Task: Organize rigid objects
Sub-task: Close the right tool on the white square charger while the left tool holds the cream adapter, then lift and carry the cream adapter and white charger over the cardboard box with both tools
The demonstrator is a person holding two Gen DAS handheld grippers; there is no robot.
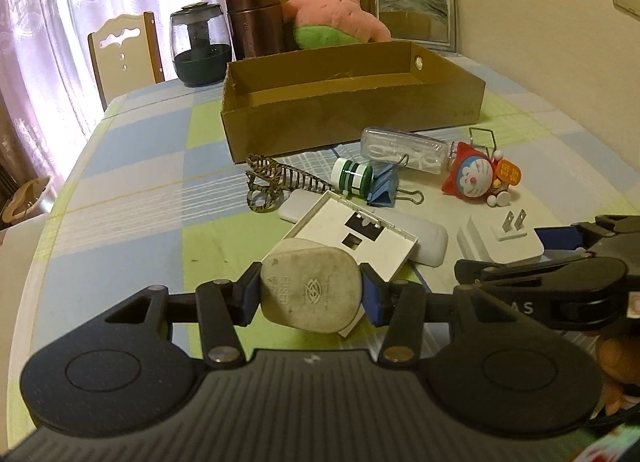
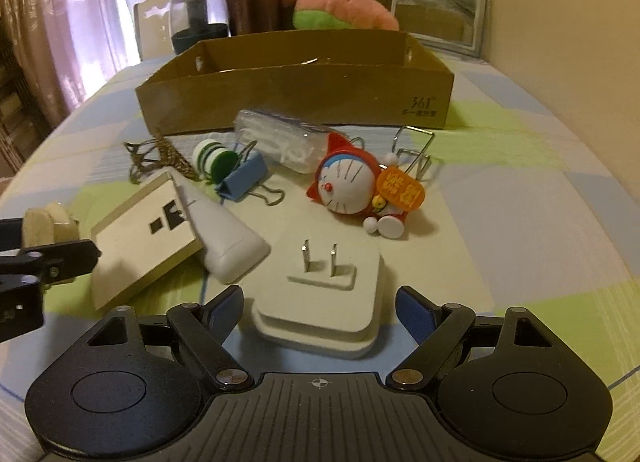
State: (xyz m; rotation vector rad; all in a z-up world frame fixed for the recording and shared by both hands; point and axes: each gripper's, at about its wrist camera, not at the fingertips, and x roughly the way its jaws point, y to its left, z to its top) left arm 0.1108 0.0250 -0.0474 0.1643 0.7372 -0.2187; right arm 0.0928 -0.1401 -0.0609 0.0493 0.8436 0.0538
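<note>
Checked tablecloth [image 1: 132, 189], clutter awaiting sorting | left gripper [image 1: 310, 294] clamped on fused plug [image 1: 310, 286], apparently raised for carrying to cardboard box [image 1: 344, 117] ahead | right gripper [image 2: 318, 318] jaws apart, straddling white two-pin adapter [image 2: 320, 294], pads not touching, seemingly poised to grasp.

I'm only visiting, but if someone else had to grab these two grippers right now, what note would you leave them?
Left gripper: shut on the fused plug, lifted over the table.
Right gripper: open, jaws either side of the white adapter, not gripping.
Box: looks empty as far as can be seen.
Still on the table: wall plate, blue clip, green-white spool, clear case, cat figurine.
Done: one plug picked up.
Left: probably box it, then grip the adapter and the rest.
</note>
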